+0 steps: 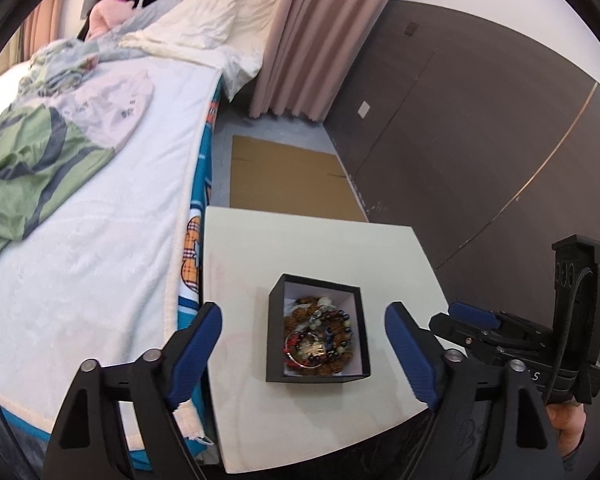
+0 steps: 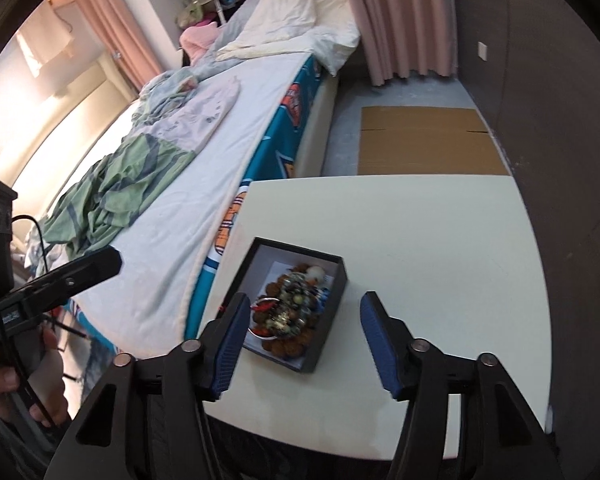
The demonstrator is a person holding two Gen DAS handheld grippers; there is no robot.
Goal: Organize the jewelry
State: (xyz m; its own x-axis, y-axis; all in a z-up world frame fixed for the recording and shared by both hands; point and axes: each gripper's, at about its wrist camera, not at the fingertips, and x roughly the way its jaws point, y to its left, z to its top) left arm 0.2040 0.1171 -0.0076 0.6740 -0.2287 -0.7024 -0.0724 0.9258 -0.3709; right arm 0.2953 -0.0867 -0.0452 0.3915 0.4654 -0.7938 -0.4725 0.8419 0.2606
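A small black box [image 1: 275, 332] with a white lining stands on a white table [image 1: 320, 248]. It holds a heap of bead bracelets [image 1: 318, 334] in brown, dark and pale beads. My left gripper [image 1: 304, 344] is open and empty, hovering above the box with a finger on each side. In the right wrist view the box [image 2: 330, 320] and its bracelets [image 2: 290, 312] lie just ahead of my right gripper [image 2: 304, 336], which is open and empty above the table [image 2: 440, 240]. The right gripper also shows in the left wrist view [image 1: 484, 326].
A bed [image 1: 100, 220] with a white cover and crumpled green clothes [image 1: 28, 168] runs along the table's left side. A flat cardboard sheet [image 1: 288, 180] lies on the floor beyond the table. A dark wall panel [image 1: 480, 120] is at right, pink curtains [image 1: 312, 32] behind.
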